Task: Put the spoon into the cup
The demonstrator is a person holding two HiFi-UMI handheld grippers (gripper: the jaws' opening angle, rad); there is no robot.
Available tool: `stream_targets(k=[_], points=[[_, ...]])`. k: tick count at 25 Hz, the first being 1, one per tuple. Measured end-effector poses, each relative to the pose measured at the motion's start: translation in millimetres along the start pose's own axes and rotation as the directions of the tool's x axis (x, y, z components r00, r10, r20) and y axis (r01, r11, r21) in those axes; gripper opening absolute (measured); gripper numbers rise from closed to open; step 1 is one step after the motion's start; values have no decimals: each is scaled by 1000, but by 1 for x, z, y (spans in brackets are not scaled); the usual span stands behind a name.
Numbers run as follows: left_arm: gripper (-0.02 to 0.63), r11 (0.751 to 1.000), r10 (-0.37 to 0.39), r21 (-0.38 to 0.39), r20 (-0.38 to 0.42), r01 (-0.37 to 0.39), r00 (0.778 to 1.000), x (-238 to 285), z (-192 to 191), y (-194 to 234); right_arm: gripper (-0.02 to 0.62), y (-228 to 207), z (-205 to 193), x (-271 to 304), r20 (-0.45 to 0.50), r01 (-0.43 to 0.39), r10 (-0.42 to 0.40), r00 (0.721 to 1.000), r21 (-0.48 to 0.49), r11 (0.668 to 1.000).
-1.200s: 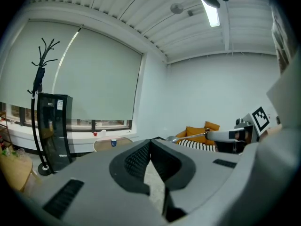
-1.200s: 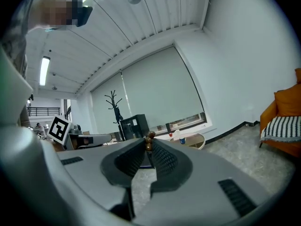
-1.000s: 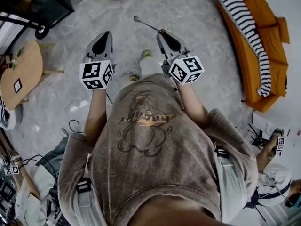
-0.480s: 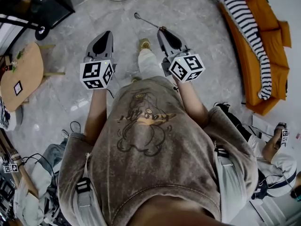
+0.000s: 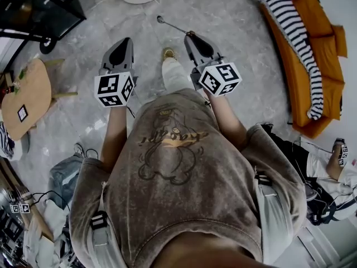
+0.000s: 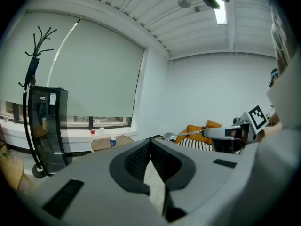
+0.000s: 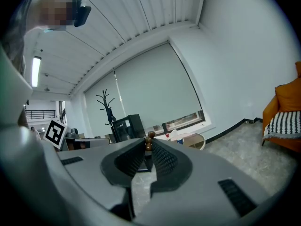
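Right tool (image 5: 189,36): jaws clamped on the brown handle end of the spoon (image 5: 173,27), which sticks out ahead, above the floor.
Left tool (image 6: 150,142): jaws together, nothing between.
Cup (image 6: 113,141): blue, on the round tabletop (image 6: 100,144), well apart from the spoon.

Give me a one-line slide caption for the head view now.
Head view: right gripper grips the spoon by its handle end, left gripper shut and empty, both over grey floor.
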State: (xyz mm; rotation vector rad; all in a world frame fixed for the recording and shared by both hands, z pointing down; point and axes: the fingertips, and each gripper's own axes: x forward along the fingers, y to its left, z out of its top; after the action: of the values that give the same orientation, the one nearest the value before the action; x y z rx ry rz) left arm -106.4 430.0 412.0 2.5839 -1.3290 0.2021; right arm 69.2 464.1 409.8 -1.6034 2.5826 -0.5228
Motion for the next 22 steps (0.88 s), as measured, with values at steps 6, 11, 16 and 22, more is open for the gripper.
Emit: stream_targets(k=[6, 11, 16, 22], points=[[18, 1000, -3, 2, -4, 3, 1000, 19, 2, 19, 57, -7, 0, 25, -1, 0, 0, 1000, 9, 1000], [18, 1000, 14, 3, -20, -14, 1000, 66, 21, 15, 57, -48, 25, 50, -11, -20, 20, 1000, 16, 1000], [18, 999, 33, -6, -27, -33, 999, 102, 39, 34, 57, -70, 43, 88, -25, -39, 39, 999, 21, 999], [18, 999, 45, -8, -24, -46, 999, 132, 57, 50, 57, -86, 58, 124, -37, -64, 65, 997, 17, 998]])
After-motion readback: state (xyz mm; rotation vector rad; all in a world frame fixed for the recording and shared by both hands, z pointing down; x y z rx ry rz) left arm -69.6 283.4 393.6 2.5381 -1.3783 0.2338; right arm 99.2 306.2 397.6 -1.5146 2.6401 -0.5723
